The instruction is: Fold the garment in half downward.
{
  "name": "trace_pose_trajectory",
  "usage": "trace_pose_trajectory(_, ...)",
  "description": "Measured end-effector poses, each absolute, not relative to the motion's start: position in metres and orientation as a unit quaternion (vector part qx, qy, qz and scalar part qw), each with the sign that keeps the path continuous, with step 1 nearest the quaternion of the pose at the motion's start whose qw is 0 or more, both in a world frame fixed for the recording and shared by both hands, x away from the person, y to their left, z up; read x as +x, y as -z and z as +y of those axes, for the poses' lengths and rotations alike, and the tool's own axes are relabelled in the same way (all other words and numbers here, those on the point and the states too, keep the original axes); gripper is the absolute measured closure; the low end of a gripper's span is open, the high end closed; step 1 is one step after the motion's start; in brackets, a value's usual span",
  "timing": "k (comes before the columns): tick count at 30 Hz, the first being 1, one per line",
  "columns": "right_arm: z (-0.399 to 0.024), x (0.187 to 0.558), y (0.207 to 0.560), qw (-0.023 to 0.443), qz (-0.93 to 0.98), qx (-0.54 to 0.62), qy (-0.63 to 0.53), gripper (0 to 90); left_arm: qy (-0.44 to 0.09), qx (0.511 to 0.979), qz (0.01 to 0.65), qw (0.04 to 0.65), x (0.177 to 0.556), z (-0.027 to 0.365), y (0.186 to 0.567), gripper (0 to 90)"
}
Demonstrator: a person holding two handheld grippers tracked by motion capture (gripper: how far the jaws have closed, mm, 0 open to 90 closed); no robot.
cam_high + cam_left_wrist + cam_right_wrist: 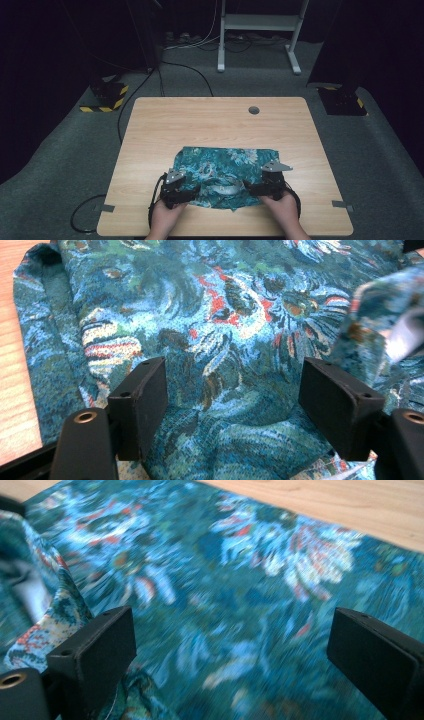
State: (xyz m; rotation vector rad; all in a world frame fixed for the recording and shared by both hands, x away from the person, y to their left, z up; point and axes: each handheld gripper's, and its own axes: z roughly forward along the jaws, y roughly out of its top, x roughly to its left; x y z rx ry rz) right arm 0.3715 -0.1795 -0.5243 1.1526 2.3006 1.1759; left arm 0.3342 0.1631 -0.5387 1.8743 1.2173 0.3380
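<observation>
On the pale wooden table, toward its 6 o'clock edge, lies a crumpled teal floral-print cloth. Left gripper sits at the cloth's 8 o'clock corner, jaws spread over the fabric. Right gripper sits at 4 o'clock, jaws spread wide, pinching nothing.

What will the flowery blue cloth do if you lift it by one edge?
The teal floral cloth would probably droop and bend, since its near edge is already rumpled. It looks thin, so it is likely light. Pushed, it would probably bunch rather than slide.
</observation>
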Motion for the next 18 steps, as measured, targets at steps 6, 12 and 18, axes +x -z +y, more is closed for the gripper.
trace_pose_trajectory(6,-0.184,0.349,0.526,0.139,0.810,0.391,-0.415,5.2,-0.135,0.747,0.490,0.429,0.332,0.165,0.538,24.2)
trace_pose_trajectory(12,-0.187,0.341,0.527,0.140,0.814,0.388,-0.410,5.2,-0.133,0.748,0.493,0.425,0.336,0.166,0.537,22.1)
trace_pose_trajectory(18,-0.188,0.348,0.533,0.147,0.831,0.386,-0.372,5.0,-0.145,0.762,0.485,0.403,0.345,0.161,0.537,21.2)
